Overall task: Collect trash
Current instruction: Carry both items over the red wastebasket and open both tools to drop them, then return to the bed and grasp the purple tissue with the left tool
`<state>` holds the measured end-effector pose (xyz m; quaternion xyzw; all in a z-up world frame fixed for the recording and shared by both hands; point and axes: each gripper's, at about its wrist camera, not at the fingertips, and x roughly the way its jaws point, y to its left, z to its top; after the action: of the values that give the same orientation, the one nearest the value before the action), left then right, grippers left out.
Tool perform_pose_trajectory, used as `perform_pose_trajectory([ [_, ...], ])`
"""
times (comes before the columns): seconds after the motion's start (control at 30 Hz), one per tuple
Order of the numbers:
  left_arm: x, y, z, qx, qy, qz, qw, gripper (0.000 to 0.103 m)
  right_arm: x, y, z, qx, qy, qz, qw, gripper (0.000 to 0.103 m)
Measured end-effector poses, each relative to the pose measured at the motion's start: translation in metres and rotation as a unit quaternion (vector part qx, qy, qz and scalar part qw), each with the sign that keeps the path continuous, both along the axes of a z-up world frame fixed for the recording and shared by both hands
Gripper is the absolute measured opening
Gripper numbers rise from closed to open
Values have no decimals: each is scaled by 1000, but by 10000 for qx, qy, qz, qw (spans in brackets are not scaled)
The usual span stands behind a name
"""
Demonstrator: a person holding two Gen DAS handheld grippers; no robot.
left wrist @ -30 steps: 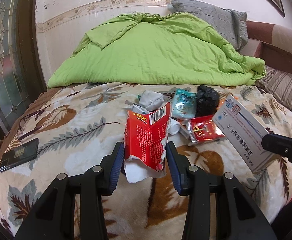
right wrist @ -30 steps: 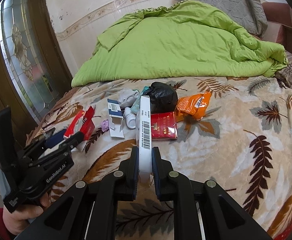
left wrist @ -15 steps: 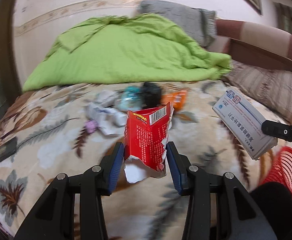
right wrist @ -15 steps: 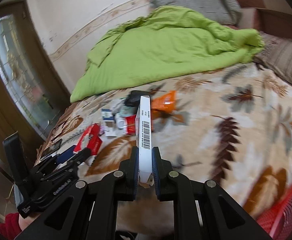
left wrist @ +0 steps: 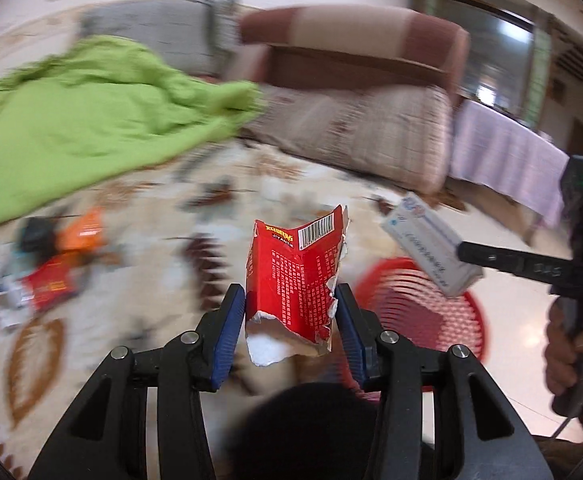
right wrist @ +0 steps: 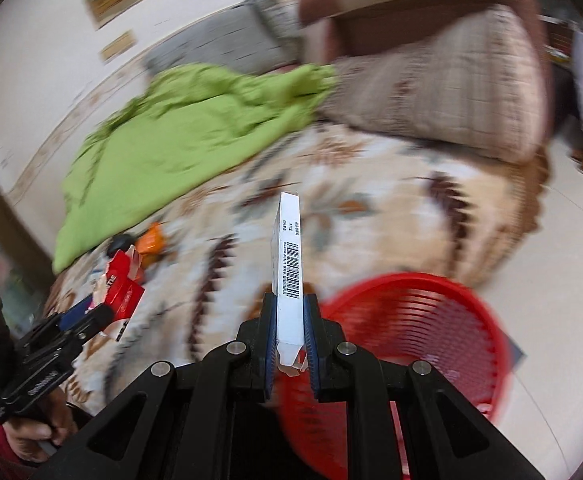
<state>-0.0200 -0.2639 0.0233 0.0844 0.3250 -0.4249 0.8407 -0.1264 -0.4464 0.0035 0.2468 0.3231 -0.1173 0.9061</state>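
Note:
My left gripper (left wrist: 291, 312) is shut on a torn red carton (left wrist: 295, 276) and holds it upright above the bed's edge. My right gripper (right wrist: 290, 332) is shut on a flat white medicine box (right wrist: 289, 264), edge up, over the rim of a red plastic basket (right wrist: 431, 328). The basket also shows in the left wrist view (left wrist: 423, 312), on the floor beside the bed, with the white box (left wrist: 427, 244) above it. More trash, an orange wrapper (left wrist: 81, 232), a red packet (left wrist: 49, 284) and a black bag (left wrist: 35, 232), lies on the blanket at far left.
A leaf-patterned blanket (left wrist: 151, 280) covers the bed. A green quilt (left wrist: 71, 128) is heaped at its back, with grey and striped pillows (left wrist: 363, 140) beside it. A table with a lilac cloth (left wrist: 507, 160) stands on the pale tiled floor (right wrist: 551, 232) at right.
Both grippers have swung right, away from the trash pile toward the bed's edge, each still holding its item. The red basket has come into fuller view under the right gripper.

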Motion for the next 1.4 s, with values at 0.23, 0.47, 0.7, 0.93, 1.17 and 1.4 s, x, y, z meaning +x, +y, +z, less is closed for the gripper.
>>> perform_pose_trajectory([
  [0.23,-19,-82,-24,181,734,-840,9936,50,-48,-41,-13,125,280,-573,9979,14],
  [0.47,-20,-101,-37,278,1086,-997,9887,64,-61,-63,-34,447,504,-838,9942,30],
  [0.7,-1,-62,-26,105,969,-497,9940,68,-50,-56,-22,249,350,-742,9963,34],
  [0.93,23,11,-11,202,469,405,9979,71,3,-10,-15,278,202,49,9994,41],
  [1.17,50,84,-15,312,185,1319,9906,74,65,58,-11,102,168,929,9955,48],
  [1.4,88,161,-31,213,361,2331,9715,74,111,117,-13,-33,226,1638,9862,54],
])
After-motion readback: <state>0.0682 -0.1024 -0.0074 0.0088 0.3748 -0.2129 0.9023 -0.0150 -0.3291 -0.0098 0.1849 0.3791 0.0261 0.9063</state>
